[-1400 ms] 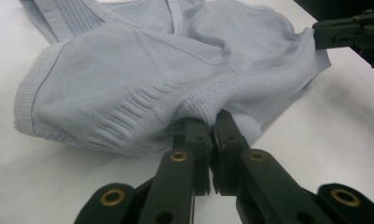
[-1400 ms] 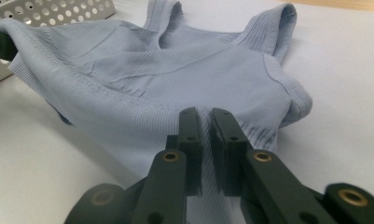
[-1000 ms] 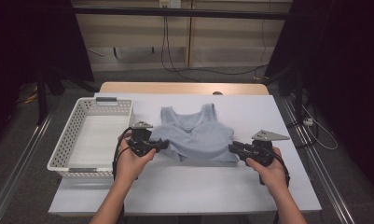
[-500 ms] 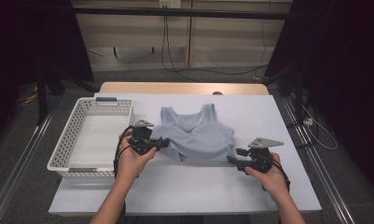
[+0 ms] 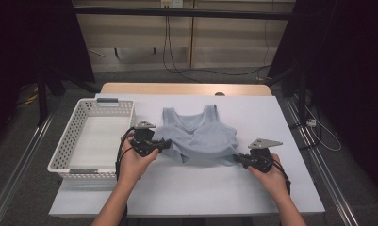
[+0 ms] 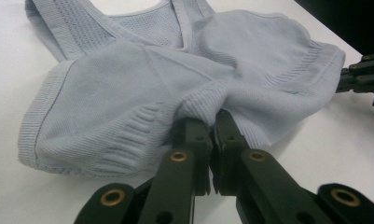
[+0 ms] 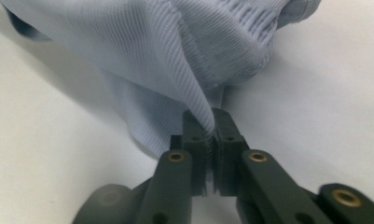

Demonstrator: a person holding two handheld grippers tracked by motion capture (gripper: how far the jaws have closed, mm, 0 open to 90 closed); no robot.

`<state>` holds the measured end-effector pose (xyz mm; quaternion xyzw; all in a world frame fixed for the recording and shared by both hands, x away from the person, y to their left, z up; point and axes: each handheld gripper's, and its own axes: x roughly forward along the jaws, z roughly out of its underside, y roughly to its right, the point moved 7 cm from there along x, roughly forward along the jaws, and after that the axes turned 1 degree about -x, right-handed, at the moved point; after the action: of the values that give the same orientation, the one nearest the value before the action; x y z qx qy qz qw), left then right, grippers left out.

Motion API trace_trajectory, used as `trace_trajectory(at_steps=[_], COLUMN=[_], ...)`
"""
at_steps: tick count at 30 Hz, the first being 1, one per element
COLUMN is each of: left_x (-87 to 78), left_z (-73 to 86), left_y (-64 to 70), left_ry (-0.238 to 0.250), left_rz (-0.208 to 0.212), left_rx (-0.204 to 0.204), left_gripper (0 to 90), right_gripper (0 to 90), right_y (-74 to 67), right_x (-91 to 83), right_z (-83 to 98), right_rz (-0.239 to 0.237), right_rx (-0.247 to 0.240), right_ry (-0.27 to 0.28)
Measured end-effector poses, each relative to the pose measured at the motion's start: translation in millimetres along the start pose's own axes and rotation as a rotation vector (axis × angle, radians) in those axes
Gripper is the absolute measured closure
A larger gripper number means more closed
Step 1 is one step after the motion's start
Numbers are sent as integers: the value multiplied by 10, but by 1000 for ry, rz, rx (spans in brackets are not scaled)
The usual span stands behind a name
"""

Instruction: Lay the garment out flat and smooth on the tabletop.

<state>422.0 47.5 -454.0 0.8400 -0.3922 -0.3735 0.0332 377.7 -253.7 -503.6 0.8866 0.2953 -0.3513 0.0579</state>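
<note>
the pale blue ribbed knit top [image 5: 198,139] on the white desk [image 5: 191,188] is clamped at its hem by the left hand-held gripper [image 5: 164,144] and by the right hand-held gripper [image 5: 238,159], whose jaws have just been closing on it.

The left tongs [image 5: 164,142] and the right tongs [image 5: 237,159] are black. Each has two flat jaws with tiny ridges on the inside faces. Round brass-coloured rings sit in the black bars behind the jaws. A grey three-cornered plate rides on top of each one. A black cable loops out from the left one. The person's forearms are bare, with no sleeves.
</note>
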Motion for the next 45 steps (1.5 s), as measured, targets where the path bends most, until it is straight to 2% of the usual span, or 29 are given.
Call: trace_trajectory(at_steps=[4,5,6,7,8,11,15,16,20,21,22,24,25,32,35,37,40,41,42,45], left_x=[-24,-32,-42,-64,-64,-95,-108,-108,-86,-70,-70,-72,-79,-89,-89,-93,-105,-108,-109,-121], left_z=[-19,-27,-33,-49,-49,-90,-101,-100,-73,-64,-64,-61,-62,-69,-66,-70,-78,-80,-84,-95], left_y=[-16,-17,-15,-7,-7,37,49,48,31,14,14,1,-6,-20,-22,-22,-28,-29,-32,-37], left_ry=[13,19,22,26,26,48,56,55,38,40,40,40,39,46,42,47,53,55,61,71], left_rz=[0,-1,-1,3,3,12,6,4,-4,-9,-9,-13,-14,-19,-18,-20,-19,-18,-22,-26], left_rx=[0,-1,-3,5,5,11,19,18,17,15,15,11,13,11,15,12,10,10,12,15], left_gripper=[870,870,870,870,870,870,870,870,871,870,871,870,870,870,870,870,871,870,871,870], right_gripper=[871,871,871,872,872,871,862,845,804,740,721,699,642,575,536,534,593,690,814,861], right_y=[-5,8,8,30,30,60,73,87,99,96,95,92,92,29,0,-5,-33,-47,-111,-147], right_x=[-77,-165,-165,-276,-276,-463,-483,-435,-337,-265,-230,-201,-150,-66,-8,6,29,31,26,14], right_z=[-50,-108,-108,-183,-183,-323,-347,-308,-233,-185,-163,-146,-118,-60,2,17,59,64,64,55], right_rz=[-12,-19,-19,-19,-19,-4,31,53,63,73,79,77,72,41,30,29,18,16,-39,-44], right_rx=[11,22,22,36,36,61,59,54,59,52,53,55,61,51,45,42,22,7,-9,-37], right_ry=[23,59,59,105,105,204,222,204,181,156,139,125,107,66,24,17,-16,-19,-36,-54])
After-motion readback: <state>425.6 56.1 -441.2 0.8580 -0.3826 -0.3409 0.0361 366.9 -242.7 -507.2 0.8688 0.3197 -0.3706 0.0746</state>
